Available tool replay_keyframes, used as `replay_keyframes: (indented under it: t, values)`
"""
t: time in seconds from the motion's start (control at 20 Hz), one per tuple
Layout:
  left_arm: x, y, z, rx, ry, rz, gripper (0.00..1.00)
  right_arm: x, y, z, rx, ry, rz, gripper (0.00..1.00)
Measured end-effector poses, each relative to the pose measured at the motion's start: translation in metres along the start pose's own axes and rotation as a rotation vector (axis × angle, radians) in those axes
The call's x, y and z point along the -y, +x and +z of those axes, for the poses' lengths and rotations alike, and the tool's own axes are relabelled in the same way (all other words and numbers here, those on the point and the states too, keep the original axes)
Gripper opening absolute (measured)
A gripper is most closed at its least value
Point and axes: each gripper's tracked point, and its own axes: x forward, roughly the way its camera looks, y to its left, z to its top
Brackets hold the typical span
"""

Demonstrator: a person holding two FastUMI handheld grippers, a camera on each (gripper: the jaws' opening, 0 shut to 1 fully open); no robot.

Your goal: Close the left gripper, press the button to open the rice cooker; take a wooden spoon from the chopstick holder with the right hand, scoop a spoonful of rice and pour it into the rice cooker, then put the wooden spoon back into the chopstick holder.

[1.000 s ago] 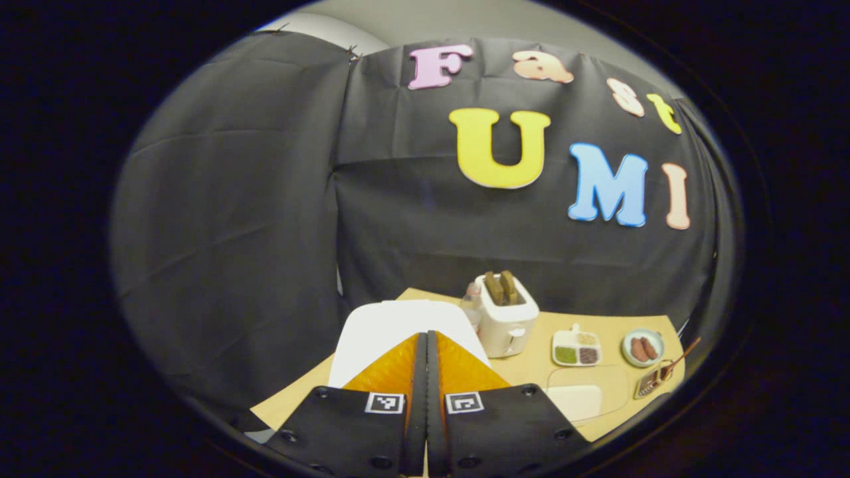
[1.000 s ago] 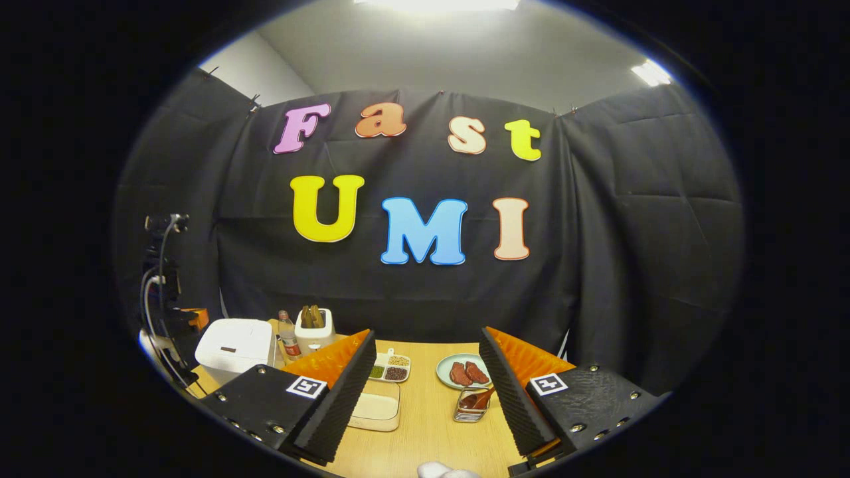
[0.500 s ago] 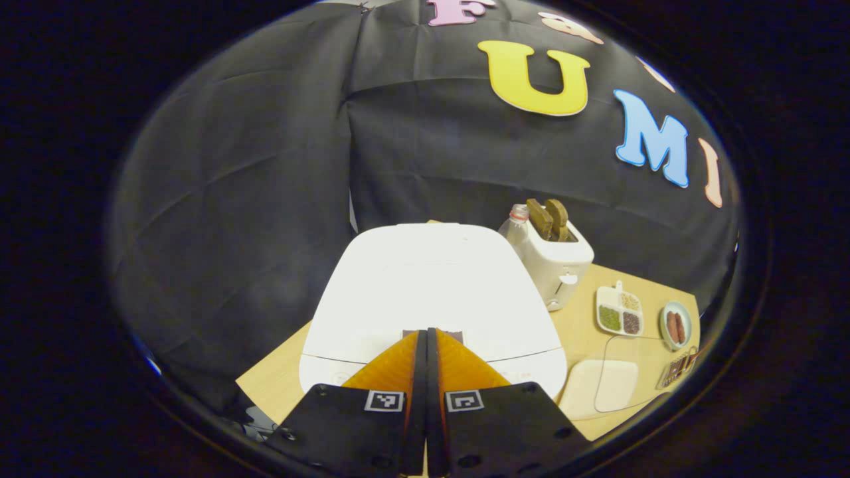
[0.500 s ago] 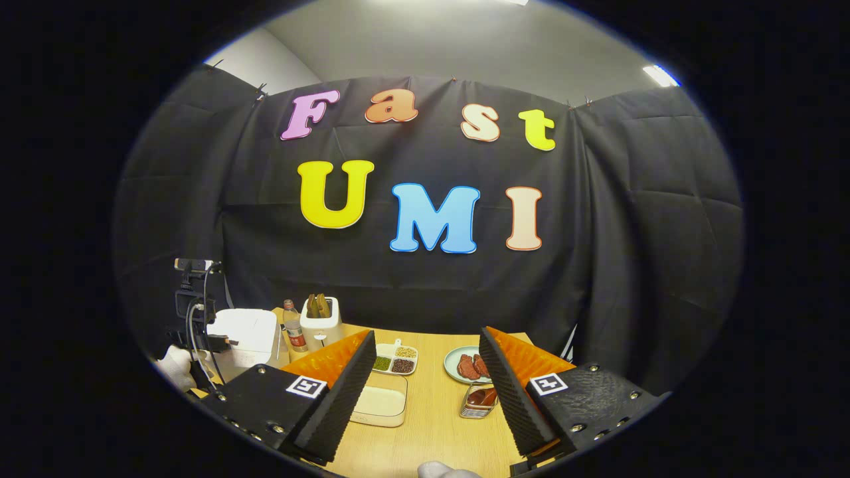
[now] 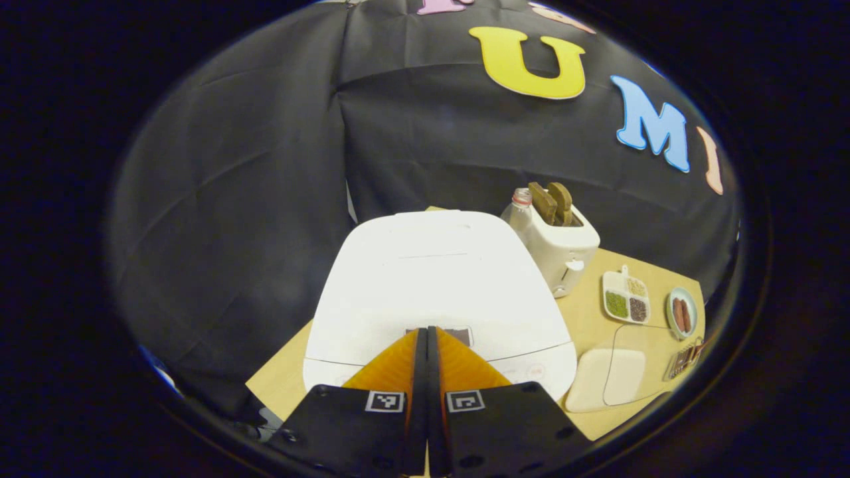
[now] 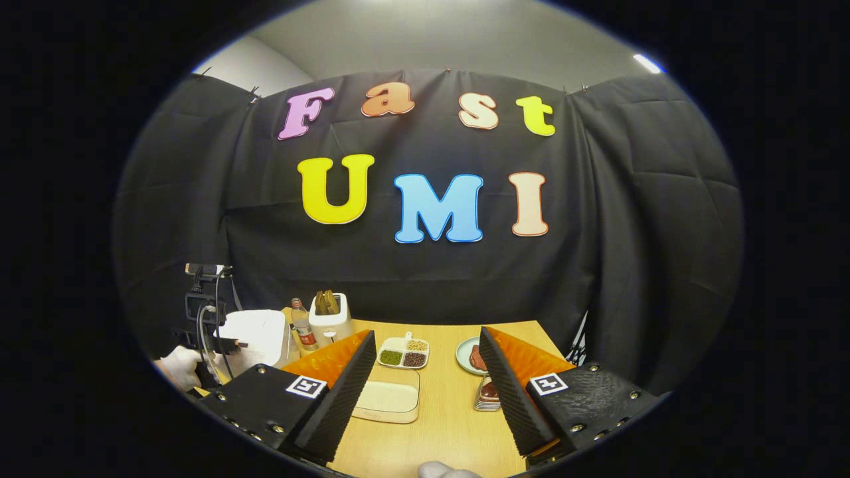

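The white rice cooker (image 5: 431, 279) stands closed at the table's left end. My left gripper (image 5: 426, 330) is shut with nothing between its fingers, and its tips sit at the dark button (image 5: 459, 335) on the lid's front; I cannot tell if they touch it. A clear box of rice (image 5: 607, 378) lies to the right, with the chopstick holder (image 5: 684, 360) beyond it. My right gripper (image 6: 426, 335) hangs open above the table, with the rice box (image 6: 388, 398) and the chopstick holder (image 6: 490, 392) below it. The holder is partly hidden by one finger. The rice cooker (image 6: 255, 332) is far left.
A white toaster (image 5: 561, 245) holding two brown slices and a small bottle (image 5: 521, 206) stand behind the cooker. A divided dish (image 6: 404, 355) of grains and a plate (image 6: 467, 355) of sausages lie at mid table. A gloved hand (image 6: 179, 365) holds the other gripper beside the cooker.
My left gripper has tipped down and closed in on the rice cooker, which now looms larger, and its tips have reached the lid button. The right gripper drifted slightly and stayed open.
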Motion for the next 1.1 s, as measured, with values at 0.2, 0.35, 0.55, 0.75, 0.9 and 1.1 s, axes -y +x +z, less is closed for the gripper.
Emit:
replay_keyframes:
  t: [0.2,0.35,0.55,0.75,0.9,1.1]
  values:
    - [0.001,0.007,-0.002,-0.053,0.016,-0.027,0.09,-0.003,0.002,-0.008,-0.017,0.023,0.011,0.95]
    - [0.001,0.006,0.001,-0.053,0.024,-0.034,0.1,-0.009,0.002,-0.011,-0.028,0.043,0.027,0.95]
    - [-0.002,-0.002,0.012,0.047,0.069,-0.017,0.09,-0.005,0.0,-0.008,-0.002,0.027,0.015,0.95]
    - [-0.006,-0.057,0.094,0.47,0.099,0.076,0.1,0.007,-0.005,-0.005,0.032,0.013,-0.013,0.96]
    - [0.013,-0.122,0.127,0.636,0.061,-0.004,0.11,0.014,-0.007,-0.004,0.048,0.002,-0.033,0.95]
    - [0.035,-0.182,0.141,0.732,0.094,-0.116,0.5,0.022,-0.008,-0.003,0.068,-0.02,-0.056,0.95]
